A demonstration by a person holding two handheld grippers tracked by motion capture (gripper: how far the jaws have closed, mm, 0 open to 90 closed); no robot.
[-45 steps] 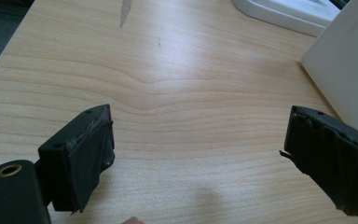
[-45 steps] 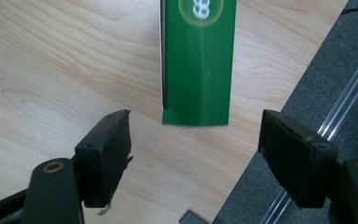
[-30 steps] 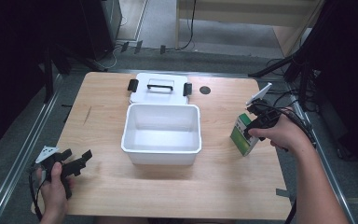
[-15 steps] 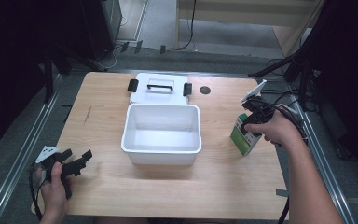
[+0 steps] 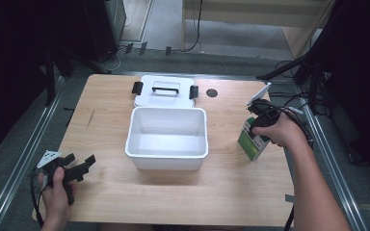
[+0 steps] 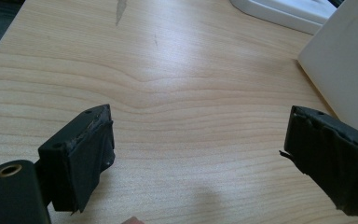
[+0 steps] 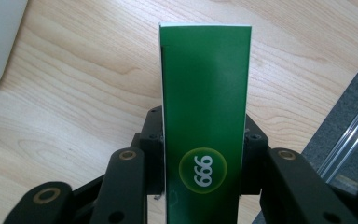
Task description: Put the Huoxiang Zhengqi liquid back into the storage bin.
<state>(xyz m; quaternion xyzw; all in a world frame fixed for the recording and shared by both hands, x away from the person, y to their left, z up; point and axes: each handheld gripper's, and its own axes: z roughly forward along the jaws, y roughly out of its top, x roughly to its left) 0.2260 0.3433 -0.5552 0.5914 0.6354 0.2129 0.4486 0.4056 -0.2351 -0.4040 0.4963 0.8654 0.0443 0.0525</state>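
High view: the right tool (image 5: 256, 126) sits at the right side of the pale wooden surface (image 5: 106, 106), clamped on an upright green rectangular carton (image 5: 250, 143) that stands on the wood near the right edge. Its jaws have just been closing, and the carton is between them. Right gripper view looks along the two black jaws, which press both narrow sides of the carton (image 7: 205, 116); a yellow-ringed green circle with white digits is printed on the face turned to the camera. A white rectangular plastic bin (image 5: 167, 138) stands open at the middle of the surface, well apart from the carton, and a white lid with a black handle and black side clips (image 5: 164, 91) lies flat just behind it. The left tool (image 5: 77, 169) rests at the near left corner, held by a hand (image 5: 55, 190). Left gripper view shows its jaws spread wide over bare wood, gripping nothing, with the bin's white wall (image 6: 349, 70) at the right.
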